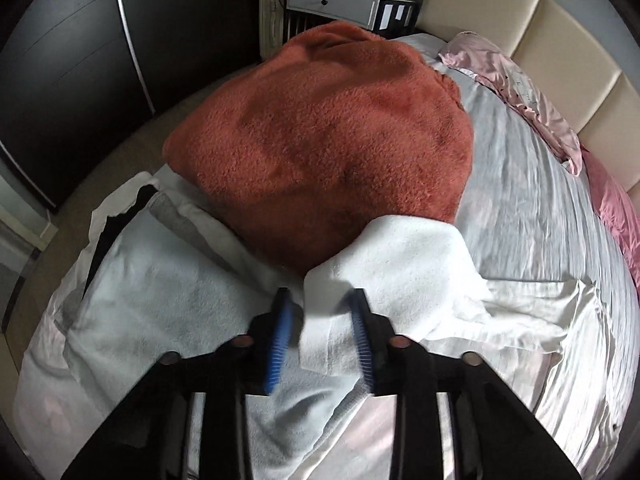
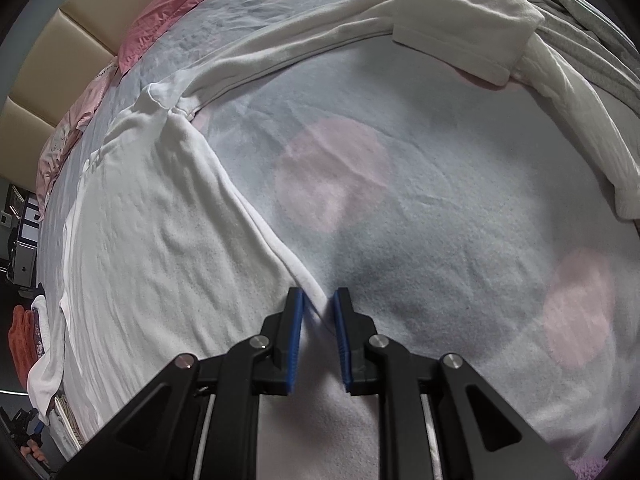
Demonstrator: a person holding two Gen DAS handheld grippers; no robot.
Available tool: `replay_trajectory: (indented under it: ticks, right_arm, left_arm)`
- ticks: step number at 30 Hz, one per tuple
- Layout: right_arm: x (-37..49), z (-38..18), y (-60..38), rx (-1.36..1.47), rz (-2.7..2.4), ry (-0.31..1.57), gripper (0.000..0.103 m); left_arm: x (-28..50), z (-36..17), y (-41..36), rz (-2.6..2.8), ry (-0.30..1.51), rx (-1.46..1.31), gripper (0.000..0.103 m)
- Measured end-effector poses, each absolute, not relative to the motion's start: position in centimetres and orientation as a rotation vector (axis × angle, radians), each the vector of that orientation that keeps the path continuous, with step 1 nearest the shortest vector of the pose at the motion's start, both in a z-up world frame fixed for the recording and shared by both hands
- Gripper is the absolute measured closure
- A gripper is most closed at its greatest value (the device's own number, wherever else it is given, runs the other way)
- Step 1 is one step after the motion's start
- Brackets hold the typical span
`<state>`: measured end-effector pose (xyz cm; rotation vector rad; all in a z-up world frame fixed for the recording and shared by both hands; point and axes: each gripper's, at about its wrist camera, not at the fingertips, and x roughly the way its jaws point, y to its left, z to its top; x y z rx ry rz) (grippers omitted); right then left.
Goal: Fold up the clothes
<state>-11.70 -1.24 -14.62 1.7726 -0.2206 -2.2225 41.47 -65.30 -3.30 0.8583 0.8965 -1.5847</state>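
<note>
1. Left tongs (image 1: 322, 300): blue pads narrowly apart, blurred, a white cloth fold (image 1: 400, 264) between them; pads seem to pinch it, though blur hides the contact.
2. Fold raised off the bed (image 1: 540, 208), draped in front of the rust blanket (image 1: 320, 140).
3. Rust blanket heaped on the bed, just behind the fold, toward the nightstand (image 1: 340, 0).
4. White towel (image 1: 160, 300) flat on the bed, left of the left tongs, beside the blanket's near edge.
5. Pink pillow (image 1: 520, 92) at the bed's far side, against the cream headboard (image 1: 560, 40).
6. Dark wardrobe (image 1: 80, 60) off the bed, left of the blanket.
7. Right tongs (image 2: 319, 300): narrowly parted, closed on the hem of a white garment (image 2: 160, 220); hem runs straight between the pads.
8. Garment spread on the bed (image 2: 440, 240) left of the right tongs, its edge rising from the tongs diagonally toward the headboard (image 2: 60, 60).
9. Sleeve (image 2: 460, 32) lying across the bed's far part, cuff folded over.
10. Pink spots on the bed cover, one just beyond the right tongs.
11. Grey cloth (image 2: 580, 40) at the bed's far right edge, behind the sleeve.
</note>
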Motion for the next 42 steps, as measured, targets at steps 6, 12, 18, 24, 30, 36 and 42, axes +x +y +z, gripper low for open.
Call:
replay_trajectory:
  ticks: [6,12,18,24,30,36,42]
  right_arm:
    - [-11.5,-14.6,-1.1,1.772,-2.227,-0.219,0.086]
    - [-11.0,-13.4,-1.1,1.714,-2.275,-0.181,0.086]
    - [-11.1,-11.3,-3.9,1.633,-2.285,-0.003,0.086]
    - [-13.4,-9.6,-10.4,1.518,-2.196,0.134,0.086]
    - [-14.1,-10.5,-13.6,1.368,-2.115,0.118,0.086]
    - [-16.7,-12.6,-12.6,1.425,-2.083,0.040,0.086]
    - [-19.1,-12.9,-10.8,1.468,-2.131,-0.053,0.086]
  left_arm:
    - [39.2,-0.6,-64.0,-1.717,0.921,0.780,0.096]
    - [34.5,5.9,-61.8,-1.898,0.944,0.681,0.096]
    - [26.2,13.9,-59.4,-2.074,0.844,0.654,0.096]
    - [17.1,20.0,-55.4,-2.233,0.748,0.665,0.096]
    - [6.6,23.7,-50.2,-2.365,0.651,0.731,0.096]
    - [-3.7,22.2,-44.5,-2.488,0.592,0.876,0.096]
    - [-13.2,15.2,-39.4,-2.528,0.564,1.079,0.096]
